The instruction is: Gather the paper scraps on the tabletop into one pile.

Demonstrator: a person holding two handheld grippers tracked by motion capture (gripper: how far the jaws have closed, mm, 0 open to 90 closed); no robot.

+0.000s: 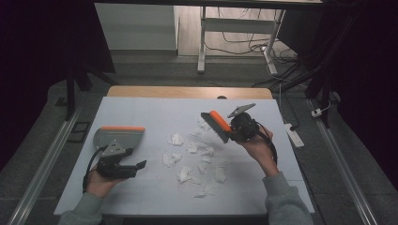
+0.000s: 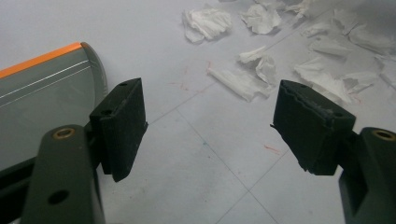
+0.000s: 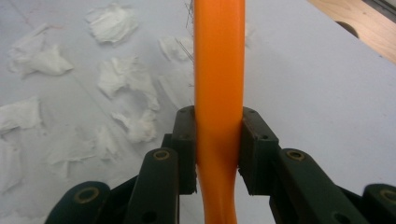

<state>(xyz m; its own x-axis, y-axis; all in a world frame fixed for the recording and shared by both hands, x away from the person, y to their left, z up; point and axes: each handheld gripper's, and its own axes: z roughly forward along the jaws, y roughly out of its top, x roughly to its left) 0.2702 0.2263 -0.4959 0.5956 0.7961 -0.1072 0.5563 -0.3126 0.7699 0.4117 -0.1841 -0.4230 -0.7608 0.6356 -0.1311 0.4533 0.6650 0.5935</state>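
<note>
An orange-backed hand brush (image 1: 217,124) with dark bristles hangs over the right part of the white table, its bristles near the top of a scatter of crumpled white paper scraps (image 1: 197,159). My right gripper (image 1: 234,130) is shut on the brush's orange handle (image 3: 218,93), jaws pressed on both sides. A grey dustpan (image 1: 118,138) with an orange rear edge lies flat at the left. My left gripper (image 1: 138,165) rests just in front of it, open, nothing between its fingers (image 2: 122,126). In the left gripper view the dustpan (image 2: 42,98) lies at left and scraps (image 2: 261,70) lie beyond.
The white table sheet (image 1: 155,112) covers a wooden top whose far edge (image 1: 187,92) shows. Beyond stand desk legs (image 1: 202,42), cables and a power strip (image 1: 293,133) on the floor at right. Metal rails run along both sides.
</note>
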